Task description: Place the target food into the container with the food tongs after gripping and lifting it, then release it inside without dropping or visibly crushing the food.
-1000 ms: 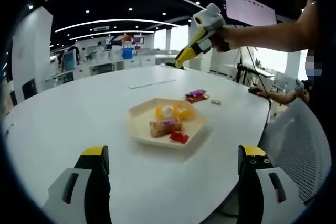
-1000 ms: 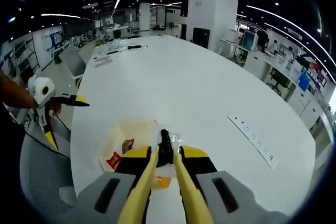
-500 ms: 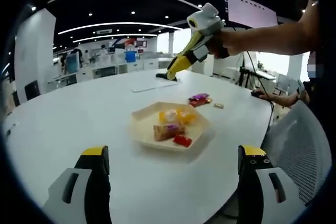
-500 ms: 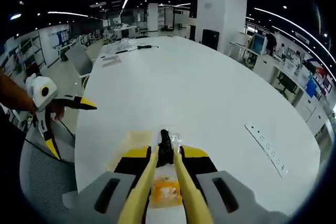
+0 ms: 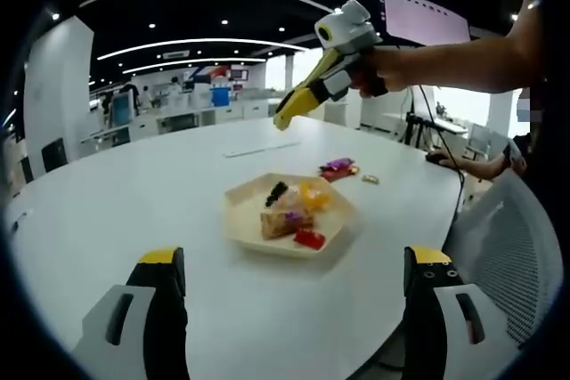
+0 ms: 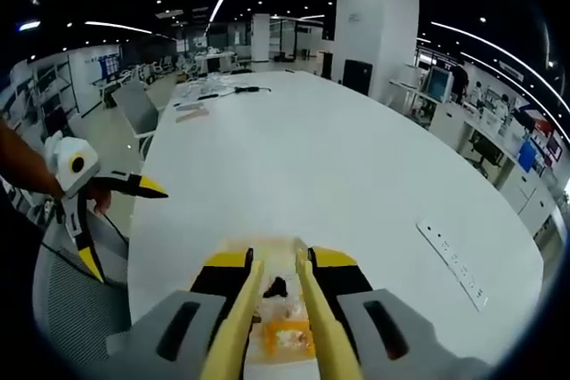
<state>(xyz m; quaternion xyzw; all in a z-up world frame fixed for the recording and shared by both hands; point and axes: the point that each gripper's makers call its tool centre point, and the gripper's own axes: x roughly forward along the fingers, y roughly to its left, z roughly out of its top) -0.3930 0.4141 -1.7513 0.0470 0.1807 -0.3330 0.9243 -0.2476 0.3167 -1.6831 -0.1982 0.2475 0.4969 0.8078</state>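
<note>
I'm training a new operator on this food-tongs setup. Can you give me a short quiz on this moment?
1. True or false: the dark food piece lies in the tray.
2. What is the right claw shut on? A) the tongs B) a red packet C) nothing
3. Fill in: the pink wrapper lies on the table, ___ the tray.

Key: 1 true; 2 A; 3 outside.
</note>
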